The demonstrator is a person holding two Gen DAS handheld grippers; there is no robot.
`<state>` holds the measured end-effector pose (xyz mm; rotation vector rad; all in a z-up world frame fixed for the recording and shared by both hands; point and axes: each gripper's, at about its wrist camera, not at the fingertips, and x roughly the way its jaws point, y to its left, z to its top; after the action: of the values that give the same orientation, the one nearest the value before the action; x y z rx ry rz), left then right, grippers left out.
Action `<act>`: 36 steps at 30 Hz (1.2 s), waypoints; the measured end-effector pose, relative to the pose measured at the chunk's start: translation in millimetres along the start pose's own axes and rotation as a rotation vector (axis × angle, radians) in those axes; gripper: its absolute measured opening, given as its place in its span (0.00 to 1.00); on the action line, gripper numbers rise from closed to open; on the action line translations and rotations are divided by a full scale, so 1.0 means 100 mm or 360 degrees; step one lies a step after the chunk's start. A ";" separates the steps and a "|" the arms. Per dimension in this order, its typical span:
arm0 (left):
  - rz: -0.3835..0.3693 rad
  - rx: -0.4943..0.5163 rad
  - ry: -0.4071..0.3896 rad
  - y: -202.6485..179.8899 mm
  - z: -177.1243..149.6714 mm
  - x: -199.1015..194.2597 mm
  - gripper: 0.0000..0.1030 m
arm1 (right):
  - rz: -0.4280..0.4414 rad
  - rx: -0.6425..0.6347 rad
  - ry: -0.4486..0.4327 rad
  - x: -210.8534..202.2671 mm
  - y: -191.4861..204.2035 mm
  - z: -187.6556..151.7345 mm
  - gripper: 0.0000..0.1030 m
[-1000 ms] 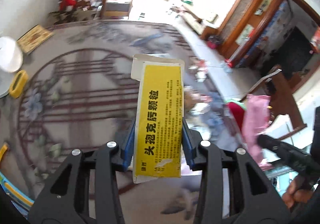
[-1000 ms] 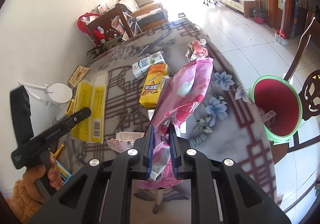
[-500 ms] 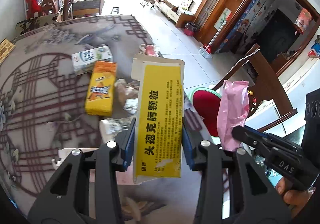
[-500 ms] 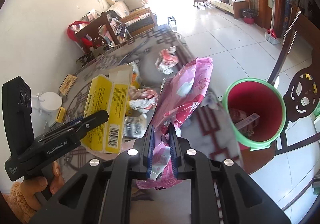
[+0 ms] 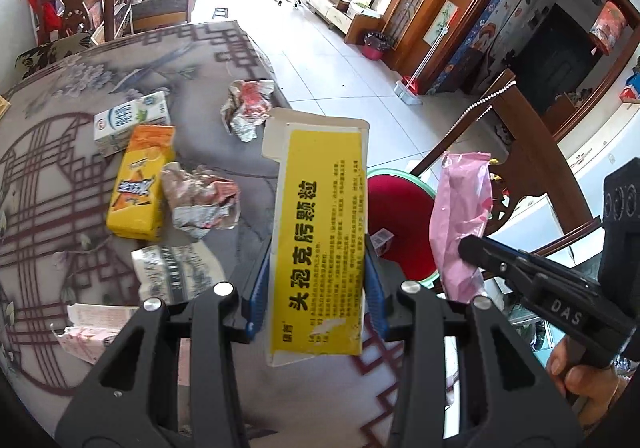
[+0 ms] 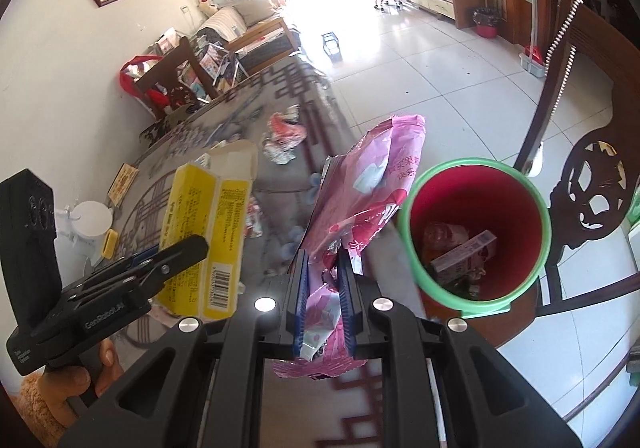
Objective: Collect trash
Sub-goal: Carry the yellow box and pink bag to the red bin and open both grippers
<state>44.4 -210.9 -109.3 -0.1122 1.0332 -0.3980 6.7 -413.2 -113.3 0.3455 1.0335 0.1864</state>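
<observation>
Both tools carry trash beside the bin.
Left tool [image 5: 316,288] clamps an upright yellow box [image 5: 320,240]; right tool [image 6: 323,300] is pinched tight on a pink bag [image 6: 360,200]. At the right tool's 2 o'clock, off the desk [image 6: 256,176] edge, stands the bin [image 6: 476,228], holding a small carton [image 6: 464,254] and wrappers. Cartons and foil litter the desk at the left tool's 10 o'clock.

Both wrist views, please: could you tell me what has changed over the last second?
Both grippers carried their loads across the table towards its edge, so the red bin now sits closer beside the pink wrapper. Nothing was released: the left gripper still clamps the yellow box, the right gripper the wrapper.
</observation>
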 end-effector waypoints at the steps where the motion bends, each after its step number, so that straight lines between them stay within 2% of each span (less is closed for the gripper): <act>1: 0.0002 0.0003 0.0002 -0.03 0.01 0.01 0.38 | -0.0009 0.0012 0.0000 0.00 -0.07 0.01 0.15; 12: 0.0048 -0.0006 0.0013 -0.20 0.12 0.14 0.38 | -0.0153 0.0124 0.0024 0.13 -0.83 0.29 0.15; 24: 0.0065 0.0014 0.0069 -0.41 0.23 0.40 0.38 | -0.0189 0.0169 0.0109 0.42 -1.24 0.41 0.15; 27: 0.0050 0.0050 0.0086 -0.52 0.28 0.50 0.38 | -0.0195 0.0181 0.0131 0.49 -1.34 0.44 0.21; 28: 0.0044 0.0062 0.0088 -0.56 0.30 0.53 0.38 | -0.0196 0.0192 0.0132 0.50 -1.37 0.45 0.36; 29: 0.0038 0.0080 0.0091 -0.60 0.32 0.57 0.38 | -0.0211 0.0209 0.0117 0.49 -1.42 0.45 0.46; 33: 0.0006 0.0170 0.0117 -0.79 0.37 0.77 0.38 | -0.0231 0.0261 0.0084 0.43 -1.55 0.46 0.47; 36: -0.0057 0.0218 0.0186 -0.95 0.38 1.00 0.38 | -0.0238 0.0326 0.0055 0.34 -1.68 0.44 0.47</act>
<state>95.5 -339.8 -144.4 0.0160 1.1169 -0.5112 60.3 -567.3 -181.8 0.4495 1.1109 -0.0489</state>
